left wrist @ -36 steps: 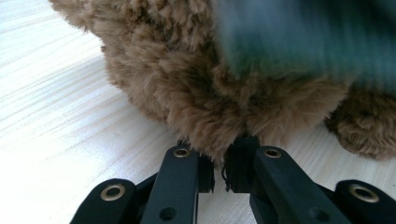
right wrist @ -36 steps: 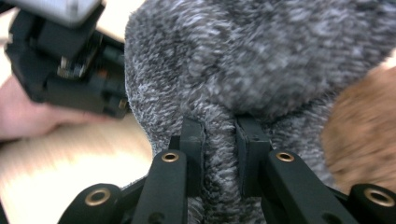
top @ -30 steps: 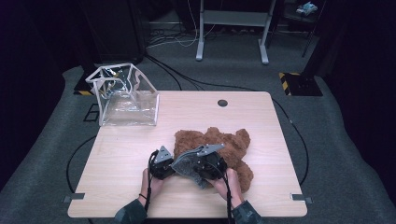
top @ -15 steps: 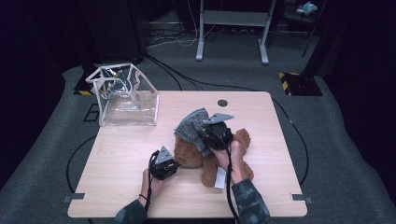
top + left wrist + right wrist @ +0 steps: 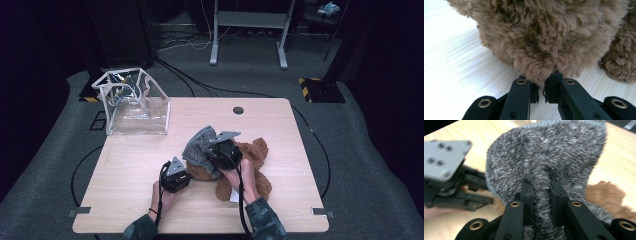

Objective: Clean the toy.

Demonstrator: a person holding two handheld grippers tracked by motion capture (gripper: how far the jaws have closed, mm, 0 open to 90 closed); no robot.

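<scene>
High view, frame centre: brown teddy bear [image 5: 250, 167] lying on table [image 5: 125, 170], grey fleece garment [image 5: 199, 146] lifted off it. Right gripper [image 5: 541, 192] clamped on garment fold; left gripper [image 5: 541, 86] pinching bear's fur. Both soft, light, limp; best gripped by bunched fold.
</scene>
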